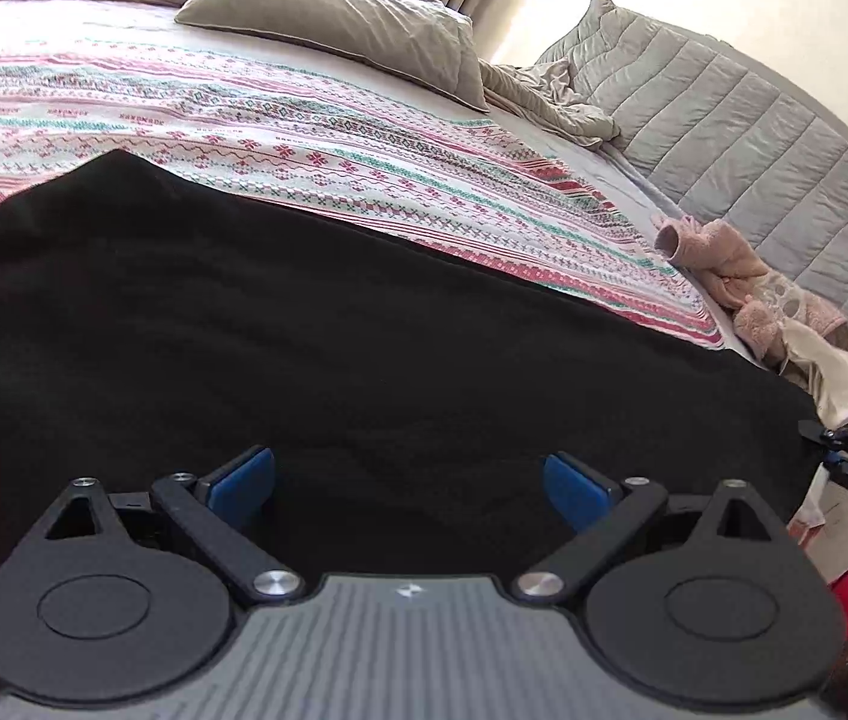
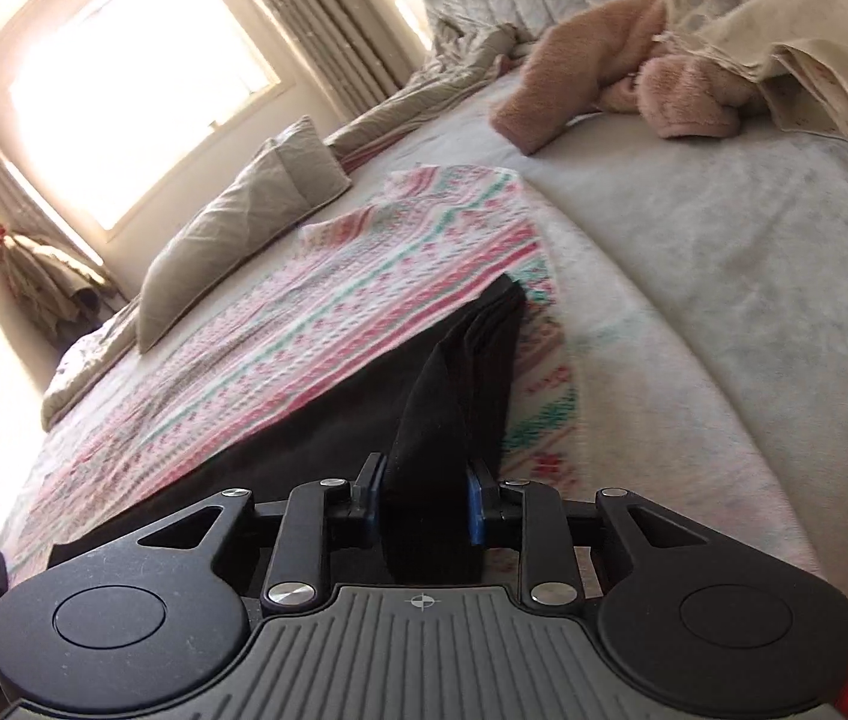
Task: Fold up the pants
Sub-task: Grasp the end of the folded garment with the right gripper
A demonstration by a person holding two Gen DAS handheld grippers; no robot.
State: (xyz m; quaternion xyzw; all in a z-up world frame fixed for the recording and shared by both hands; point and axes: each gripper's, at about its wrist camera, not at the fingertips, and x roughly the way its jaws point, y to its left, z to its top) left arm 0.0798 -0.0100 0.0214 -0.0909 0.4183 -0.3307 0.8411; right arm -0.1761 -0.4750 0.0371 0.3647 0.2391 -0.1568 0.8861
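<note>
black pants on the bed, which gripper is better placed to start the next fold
Likely the right gripper: it is shut on a raised end of the black pants. The left gripper is open over flat cloth, gripping nothing.

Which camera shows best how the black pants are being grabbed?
The right wrist view: the right gripper pinches a raised fold of the black pants. The left wrist view shows them spread flat, with that gripper tiny at the edge.

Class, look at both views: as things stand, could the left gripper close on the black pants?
Probably yes: the left gripper is open with the black pants spread directly beneath and ahead, nothing between.
</note>
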